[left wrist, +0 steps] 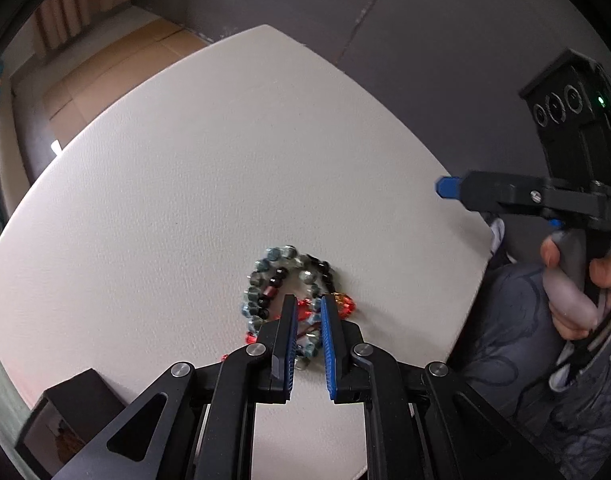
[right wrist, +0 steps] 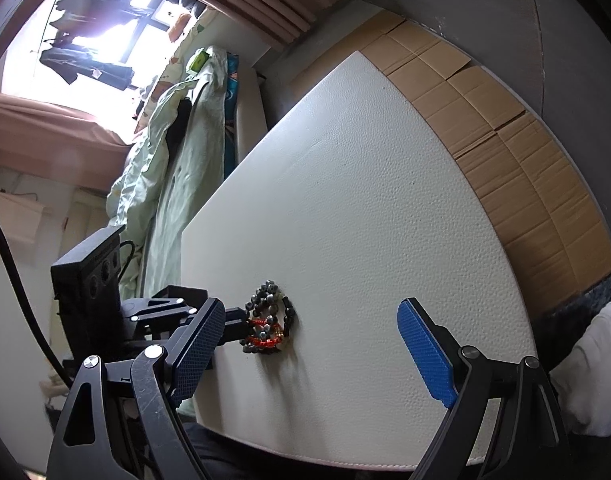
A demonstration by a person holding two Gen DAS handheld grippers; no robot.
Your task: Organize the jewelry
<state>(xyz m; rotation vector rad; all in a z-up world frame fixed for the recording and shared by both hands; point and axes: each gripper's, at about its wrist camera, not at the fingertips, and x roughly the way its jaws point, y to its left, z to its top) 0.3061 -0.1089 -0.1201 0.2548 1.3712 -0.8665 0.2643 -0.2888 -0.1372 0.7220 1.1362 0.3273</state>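
Resting on the white surface, the bead bracelets lie tangled — the left hand-held gripper pinches their strands, the right hand-held gripper gapes empty nearby.

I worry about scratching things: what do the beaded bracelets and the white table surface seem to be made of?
Beaded bracelets: likely glass or glossy plastic beads. The grey-blue and red ones look translucent and catch highlights, while the black ones are opaque and shiny. Which material cannot be told for sure.
White table surface: looks like a leather-like or vinyl covering, matte, with a fine pebbled grain and a stitched seam along its near edge.
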